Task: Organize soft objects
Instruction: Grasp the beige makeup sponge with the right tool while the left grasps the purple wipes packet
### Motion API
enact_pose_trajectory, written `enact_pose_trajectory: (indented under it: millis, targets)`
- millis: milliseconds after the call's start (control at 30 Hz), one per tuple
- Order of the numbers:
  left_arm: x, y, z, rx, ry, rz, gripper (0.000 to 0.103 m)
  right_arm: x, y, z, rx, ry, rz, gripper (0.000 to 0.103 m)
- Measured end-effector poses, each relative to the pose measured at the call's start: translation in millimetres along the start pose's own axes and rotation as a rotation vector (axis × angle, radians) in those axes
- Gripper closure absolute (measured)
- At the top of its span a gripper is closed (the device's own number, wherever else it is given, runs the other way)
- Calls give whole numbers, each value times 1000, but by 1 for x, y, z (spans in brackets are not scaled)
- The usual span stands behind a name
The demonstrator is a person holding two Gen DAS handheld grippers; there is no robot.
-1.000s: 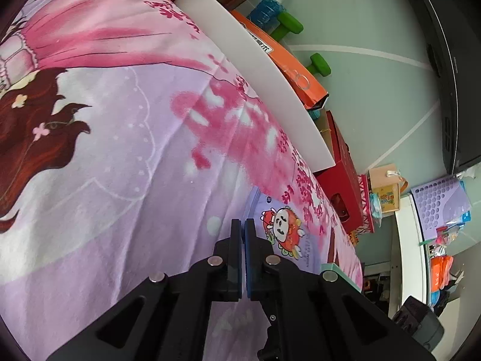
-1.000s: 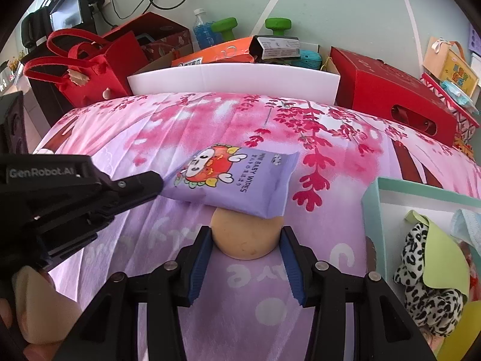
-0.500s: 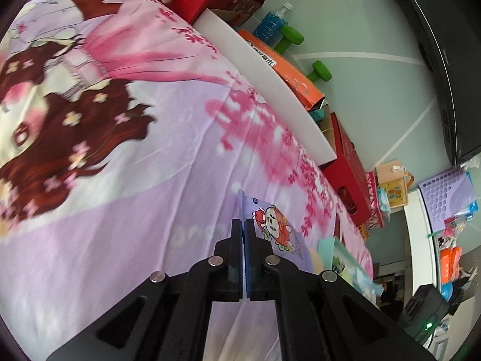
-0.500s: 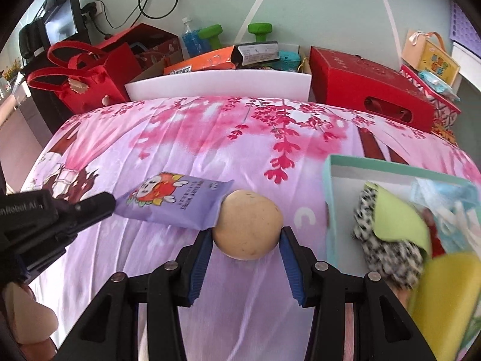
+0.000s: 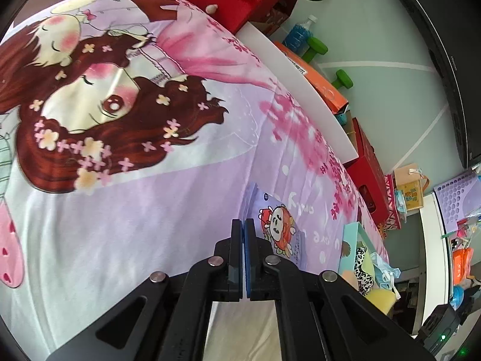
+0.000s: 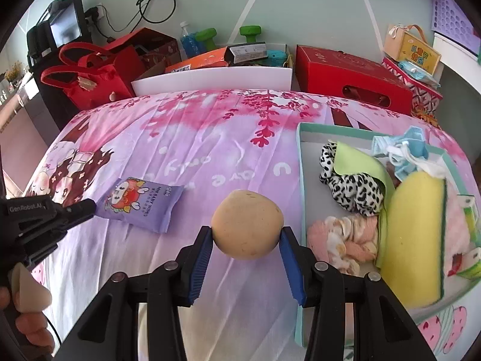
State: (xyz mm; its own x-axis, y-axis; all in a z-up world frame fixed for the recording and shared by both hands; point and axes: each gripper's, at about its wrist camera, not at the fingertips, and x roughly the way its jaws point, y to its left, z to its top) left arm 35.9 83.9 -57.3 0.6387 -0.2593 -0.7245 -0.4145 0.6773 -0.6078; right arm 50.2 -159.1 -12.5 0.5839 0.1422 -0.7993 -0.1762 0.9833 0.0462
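Between the right gripper's (image 6: 247,254) blue pads sits a tan foam ball (image 6: 247,224), pinched at its sides, lifted off the sheet, probably for carrying into the teal-rimmed box (image 6: 301,180) just beside it, already filled with sponge and scrunchies. Farther left, the left gripper (image 5: 243,252), pressed closed and empty, reaches the baby-wipes pack (image 6: 141,206) lying on the bedsheet (image 6: 210,150), perhaps steadying it.

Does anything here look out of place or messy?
Only the purple wipes pack lies loose on the bedsheet, outside the box that holds the other soft things. The right gripper holds a tan ball, not yet boxed.
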Motion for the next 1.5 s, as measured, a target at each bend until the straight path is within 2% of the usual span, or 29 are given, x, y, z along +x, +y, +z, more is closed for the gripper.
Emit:
enact_pose_trajectory:
  millis: [133, 333, 533, 567, 700, 733, 800, 933, 1133, 1167, 1200, 1267, 1500]
  targets:
    - [-2, 4, 0, -13, -5, 18, 102, -2, -1, 1, 0, -10, -8, 54]
    - [12, 4, 1, -1, 44, 66, 101, 2, -2, 2, -16, -3, -20, 54]
    - [13, -1, 1, 36, 51, 104, 96, 6, -9, 4, 1, 4, -18, 54]
    - [14, 0, 1, 41, 57, 109, 92, 6, -10, 4, 5, 6, -18, 54]
    - [14, 1, 2, 16, 71, 77, 61, 6, -13, 5, 17, 6, -4, 54]
    - [14, 1, 2, 5, 76, 57, 60, 6, -12, 5, 13, 5, -7, 54]
    - [13, 0, 1, -14, 81, 19, 60, 5, -11, 6, 6, 1, -4, 54]
    - [15, -7, -1, 12, 69, 23, 60, 3, -9, 6, 2, -5, 6, 54]
    - [30, -7, -2, -48, 100, -106, 62, 5, -12, 7, 10, 0, 9, 54]
    - [33, -7, -3, -54, 104, -115, 65, 5, -13, 6, 11, 0, 9, 54]
    - [34, -7, -3, -62, 104, -118, 76, 5, -13, 6, 12, 0, 9, 54]
    - [35, -7, -3, -70, 101, -119, 85, 5, -13, 6, 12, 0, 9, 54]
    - [33, -6, -1, -82, 89, -149, 93, 4, -14, 6, 10, -4, 11, 54]
